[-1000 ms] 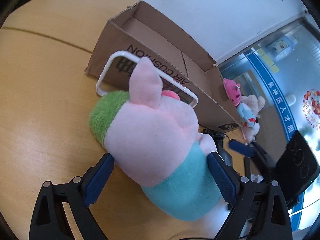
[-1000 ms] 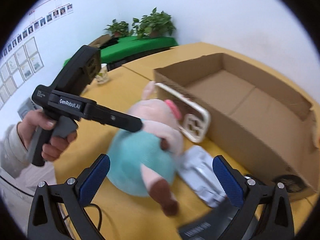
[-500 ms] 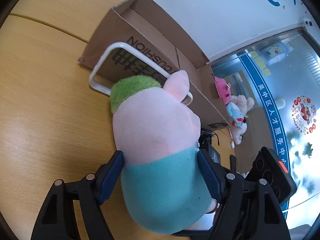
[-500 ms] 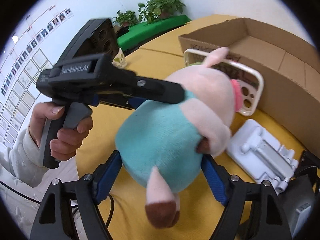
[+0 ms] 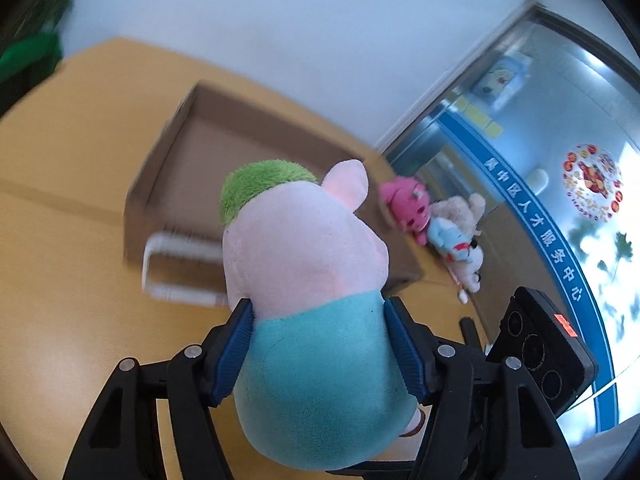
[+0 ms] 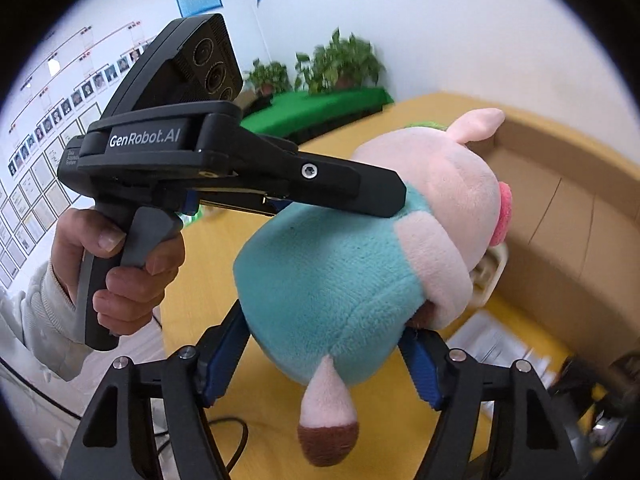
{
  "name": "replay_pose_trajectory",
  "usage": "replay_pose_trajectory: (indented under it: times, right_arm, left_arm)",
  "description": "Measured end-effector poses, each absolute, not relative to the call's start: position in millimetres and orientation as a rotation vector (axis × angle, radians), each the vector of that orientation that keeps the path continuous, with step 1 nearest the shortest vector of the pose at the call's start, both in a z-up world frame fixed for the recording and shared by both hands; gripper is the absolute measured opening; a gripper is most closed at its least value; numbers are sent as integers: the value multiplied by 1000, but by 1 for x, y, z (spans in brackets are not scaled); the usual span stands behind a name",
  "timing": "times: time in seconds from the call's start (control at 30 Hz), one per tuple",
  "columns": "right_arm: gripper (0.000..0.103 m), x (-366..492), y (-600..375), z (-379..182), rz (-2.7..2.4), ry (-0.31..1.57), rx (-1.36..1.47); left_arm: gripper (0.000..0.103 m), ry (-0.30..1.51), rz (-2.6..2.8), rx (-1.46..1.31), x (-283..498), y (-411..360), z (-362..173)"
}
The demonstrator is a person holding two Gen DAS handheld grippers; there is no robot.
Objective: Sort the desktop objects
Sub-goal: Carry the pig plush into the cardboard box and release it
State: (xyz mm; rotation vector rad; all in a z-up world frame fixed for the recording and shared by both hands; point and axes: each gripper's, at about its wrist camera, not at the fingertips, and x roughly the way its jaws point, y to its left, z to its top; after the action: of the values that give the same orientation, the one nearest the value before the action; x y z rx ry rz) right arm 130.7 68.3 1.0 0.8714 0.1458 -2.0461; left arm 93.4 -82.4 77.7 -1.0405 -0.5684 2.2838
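A pig plush (image 5: pixel 308 280) with a pink head, green tuft and teal body hangs above the table. My left gripper (image 5: pixel 318 320) has its blue pads pressed into the teal body from both sides, and its jaws are still closing. In the right wrist view my right gripper (image 6: pixel 324 340) squeezes the same pig plush (image 6: pixel 360 260) lower down, its jaws also closing. One of the left gripper's fingers (image 6: pixel 340 184) lies across the plush's back. An open cardboard box (image 5: pixel 224 148) sits behind the plush.
A white rectangular frame (image 5: pixel 160 264) leans against the box's near wall. A white plastic tray piece (image 6: pixel 492 340) lies on the table near the cardboard box (image 6: pixel 560 220). A pink toy (image 5: pixel 404 208) and a blue toy (image 5: pixel 456 236) lie beyond the box. A hand (image 6: pixel 120 264) holds the left gripper.
A second ago the plush lay on the table between open jaws. Both grippers have closed on it and lifted it, and the box now appears lower in view.
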Motion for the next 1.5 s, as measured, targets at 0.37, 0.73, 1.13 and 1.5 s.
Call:
replay_pose_trajectory:
  times: [0.37, 0.73, 1.13, 1.5]
  right_arm:
    - [72, 34, 82, 141, -2274, 235, 544]
    - [72, -130, 57, 124, -2212, 177, 767]
    - [71, -236, 40, -34, -2058, 49, 1141]
    - [69, -218, 31, -68, -2029, 158, 1155]
  left_arm:
    - [63, -342, 2359, -635, -22, -56, 235]
    - [63, -434, 2324, -869, -186, -69, 183]
    - [63, -555, 2218, -1294, -272, -86, 19]
    - [63, -558, 2308, -1194, -245, -117, 47]
